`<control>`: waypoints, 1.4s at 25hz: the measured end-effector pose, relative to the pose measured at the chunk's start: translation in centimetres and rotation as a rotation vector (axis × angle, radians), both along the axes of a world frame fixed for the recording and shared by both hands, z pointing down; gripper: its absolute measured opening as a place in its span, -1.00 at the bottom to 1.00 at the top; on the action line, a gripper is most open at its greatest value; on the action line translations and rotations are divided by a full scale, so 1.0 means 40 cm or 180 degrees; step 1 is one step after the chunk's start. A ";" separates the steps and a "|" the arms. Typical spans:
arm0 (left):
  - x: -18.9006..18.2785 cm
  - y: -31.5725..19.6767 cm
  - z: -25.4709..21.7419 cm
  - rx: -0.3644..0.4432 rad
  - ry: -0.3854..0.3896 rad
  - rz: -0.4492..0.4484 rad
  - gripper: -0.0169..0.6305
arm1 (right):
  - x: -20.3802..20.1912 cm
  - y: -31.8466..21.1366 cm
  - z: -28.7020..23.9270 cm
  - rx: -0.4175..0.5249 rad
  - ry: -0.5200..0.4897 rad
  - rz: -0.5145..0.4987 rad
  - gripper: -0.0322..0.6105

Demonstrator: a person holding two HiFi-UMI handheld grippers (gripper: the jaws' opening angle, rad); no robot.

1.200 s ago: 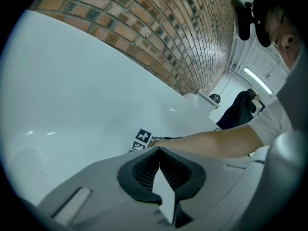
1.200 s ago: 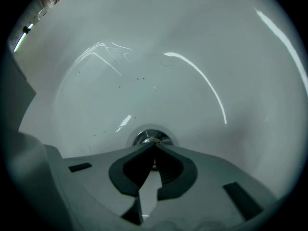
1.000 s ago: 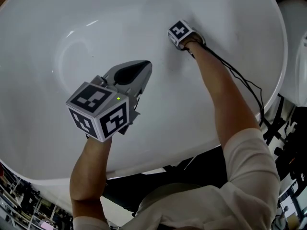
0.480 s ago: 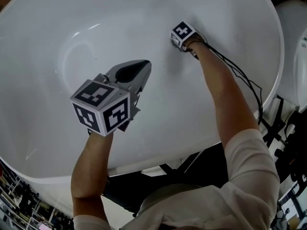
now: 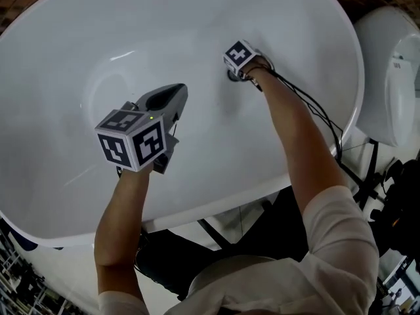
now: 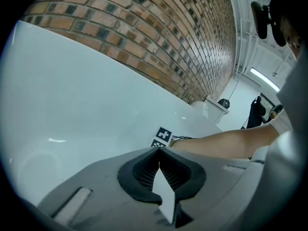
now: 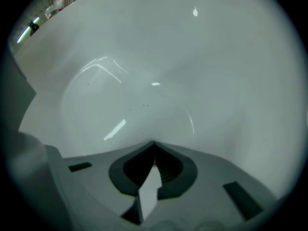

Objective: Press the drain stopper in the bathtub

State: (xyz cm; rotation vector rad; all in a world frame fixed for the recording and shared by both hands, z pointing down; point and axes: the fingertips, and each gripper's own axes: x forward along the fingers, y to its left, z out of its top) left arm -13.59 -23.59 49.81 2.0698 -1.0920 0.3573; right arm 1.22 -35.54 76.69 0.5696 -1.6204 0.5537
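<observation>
One white fixture [image 5: 391, 77] beside bathtub [image 5: 65, 58], brick wall [image 6: 144, 28] behind

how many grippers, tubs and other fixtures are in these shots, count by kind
grippers: 2 (left gripper, right gripper, both with fingers together)
bathtub: 1
white fixture beside the tub: 1
total: 4
</observation>
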 end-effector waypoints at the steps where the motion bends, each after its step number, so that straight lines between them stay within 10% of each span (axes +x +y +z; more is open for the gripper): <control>1: -0.009 -0.002 -0.012 0.0031 -0.0019 -0.0032 -0.92 | -0.003 -0.003 -0.025 0.0038 -0.0017 0.0009 -0.85; 35: -0.011 0.295 -0.441 0.1029 0.0196 -0.0608 -0.92 | 0.023 0.184 -0.729 0.1193 -0.0723 0.0180 -0.85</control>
